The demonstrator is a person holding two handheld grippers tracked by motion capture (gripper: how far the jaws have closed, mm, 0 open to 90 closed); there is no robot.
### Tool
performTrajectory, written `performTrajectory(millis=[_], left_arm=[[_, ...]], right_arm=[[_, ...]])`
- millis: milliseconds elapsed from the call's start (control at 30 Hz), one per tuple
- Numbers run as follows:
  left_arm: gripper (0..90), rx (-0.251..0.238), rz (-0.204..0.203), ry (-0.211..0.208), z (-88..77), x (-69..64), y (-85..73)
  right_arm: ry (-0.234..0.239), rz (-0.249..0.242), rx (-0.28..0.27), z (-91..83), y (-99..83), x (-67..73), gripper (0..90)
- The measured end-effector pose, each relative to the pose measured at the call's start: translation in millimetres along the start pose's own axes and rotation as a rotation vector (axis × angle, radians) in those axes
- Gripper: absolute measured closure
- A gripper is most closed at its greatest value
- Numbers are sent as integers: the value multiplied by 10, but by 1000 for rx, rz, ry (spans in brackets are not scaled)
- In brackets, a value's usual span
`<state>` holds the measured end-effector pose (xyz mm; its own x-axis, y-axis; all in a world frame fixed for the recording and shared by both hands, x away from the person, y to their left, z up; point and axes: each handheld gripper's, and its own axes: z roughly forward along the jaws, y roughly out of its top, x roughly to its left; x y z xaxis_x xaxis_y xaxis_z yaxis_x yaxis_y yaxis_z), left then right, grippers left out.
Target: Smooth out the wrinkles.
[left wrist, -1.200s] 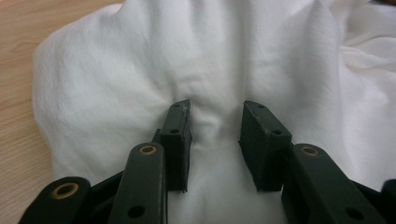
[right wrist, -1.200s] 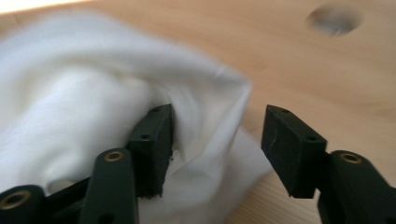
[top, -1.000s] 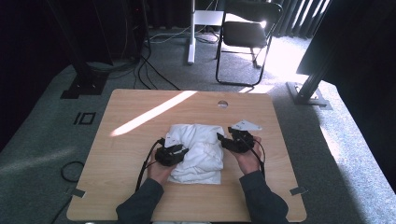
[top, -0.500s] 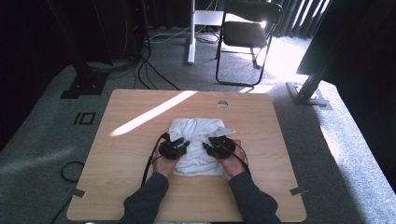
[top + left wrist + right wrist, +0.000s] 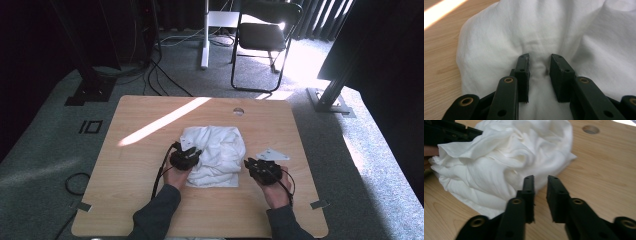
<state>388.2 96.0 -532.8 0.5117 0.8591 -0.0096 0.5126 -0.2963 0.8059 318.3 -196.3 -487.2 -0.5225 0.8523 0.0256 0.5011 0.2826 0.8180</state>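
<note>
Nearest me, my left gripper (image 5: 539, 65) had its jaws drawn close on a raised ridge of the white cloth (image 5: 529, 32), the fabric bunched up between the pads at the cloth's left edge. My right gripper (image 5: 540, 182) stood just off the cloth's right side, its jaws having just been closing down to a narrow gap with nothing between them, only bare wood of the tabletop (image 5: 599, 170) beneath.

The cloth lay in a rumpled heap in the middle of the tabletop, between my two hands, its near part folded flatter and its far part puffed into loose folds. I judged it light, soft and limp: it would sag and slide apart if lifted from the bulk, so a pinch on a hem or corner, one at each side, seemed the surest hold. A thick fold might slip from the pads.

Beyond the heap, a round hole (image 5: 238, 111) showed in the tabletop's far edge, and a folding chair (image 5: 260, 40) stood on the carpet past it.
</note>
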Motion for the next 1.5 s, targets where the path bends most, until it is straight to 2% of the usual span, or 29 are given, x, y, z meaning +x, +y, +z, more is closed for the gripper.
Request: performTrajectory(millis=[67, 200, 300, 400, 500, 533, 567, 600, 633, 667, 733, 767, 800, 833, 867, 933, 1033, 1067, 1133, 1233, 1300, 1400, 1467, 1500], left_arm=[[701, -2, 1, 2, 18, 5, 10], [700, -2, 0, 11, 47, 5, 36], [698, -7, -9, 6, 52, 14, 44], [688, -18, -9, -5, 43, 28, 39], [678, -27, -16, -13, 30, 45, 28], [678, -26, -13, -13, 27, 47, 26], [678, -26, -13, -13, 27, 47, 26], [678, -25, -12, -11, 27, 45, 26], [678, -21, -3, -6, 32, 35, 31], [679, -21, -1, -4, 31, 34, 32], [679, -21, 3, 2, 32, 31, 30], [680, -22, 2, 1, 31, 32, 30], [680, -22, -2, -1, 28, 35, 31], [680, -24, -2, 0, 24, 36, 30], [679, -28, -5, -3, 19, 37, 29], [669, -31, -5, -8, 7, 44, 32], [641, -46, -7, -31, -19, 58, 46], [624, -56, 0, -35, -27, 54, 52], [600, -53, 1, -27, -53, 56, 74], [574, -70, 4, -30, -105, 59, 107], [565, -77, 8, -27, -125, 57, 118], [562, -71, 14, -36, -113, 52, 110], [562, -65, 11, -35, -91, 44, 101], [563, -56, 14, -36, -77, 45, 96]], right_arm=[[-12, 9, -33, -69, -3, -43, 636], [14, -18, -82, -61, 164, -5, 607], [46, -75, -102, 49, 339, 131, 613], [63, -123, -90, 250, 481, 265, 571], [48, -153, -13, 563, 546, 318, 550], [35, -162, 32, 683, 540, 311, 583], [22, -170, 85, 788, 519, 302, 699], [22, -170, 85, 788, 519, 302, 699], [10, -178, 127, 865, 490, 288, 811], [3, -143, 126, 857, 443, 248, 883], [16, -95, 68, 698, 426, 213, 887], [-6, -96, 28, 543, 413, 201, 888], [-23, -99, 12, 475, 405, 198, 888], [-40, -93, -25, 303, 376, 164, 888], [-38, -77, -40, 176, 344, 125, 888], [-50, -68, -40, -35, 240, 51, 884], [-56, -34, -17, -169, 77, -31, 869], [-63, -23, -10, -186, 40, -52, 857], [-94, -4, -17, -226, -26, -85, 745], [-80, 27, -89, -293, 6, -96, 640], [-60, 13, -119, -272, 102, -85, 586], [-42, 8, -138, -133, 282, -101, 542], [-22, 0, -107, 82, 418, -131, 506], [-11, -8, -72, 201, 462, -147, 482]])
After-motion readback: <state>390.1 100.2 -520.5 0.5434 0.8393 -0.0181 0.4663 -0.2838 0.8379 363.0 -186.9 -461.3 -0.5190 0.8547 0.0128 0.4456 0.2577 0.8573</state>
